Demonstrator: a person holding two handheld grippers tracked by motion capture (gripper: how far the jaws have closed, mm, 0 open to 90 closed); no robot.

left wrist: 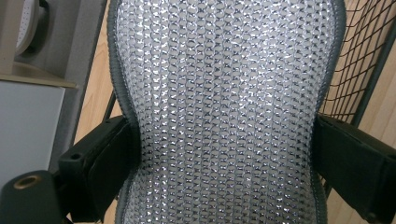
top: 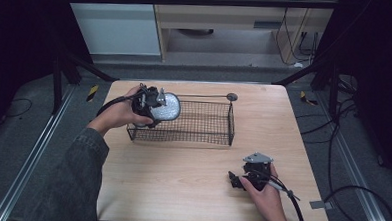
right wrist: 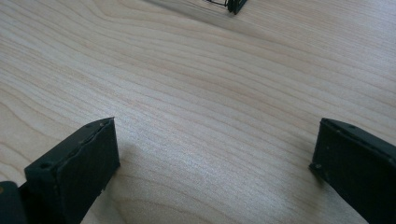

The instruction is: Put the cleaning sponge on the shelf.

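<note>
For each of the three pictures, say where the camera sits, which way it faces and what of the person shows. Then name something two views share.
High view: above the person's side, facing forward and down on the table; both forearms, left gripper, right gripper.
Left gripper view: on the left gripper, facing along its jaws at the silvery mesh pad they clamp.
Right gripper view: on the right gripper, facing bare tabletop between open jaws.
Shared: the wire basket appears in all three; the pad in high and left.

The oval mesh-fabric pad (left wrist: 224, 112) is silvery white with a glinting woven-dot pattern and a grey edge. The rectangular wire basket (top: 203, 136) is black grid. The wooden desk (top: 191, 175) is pale, grain-streaked. Both grippers' jaws are black.
</note>
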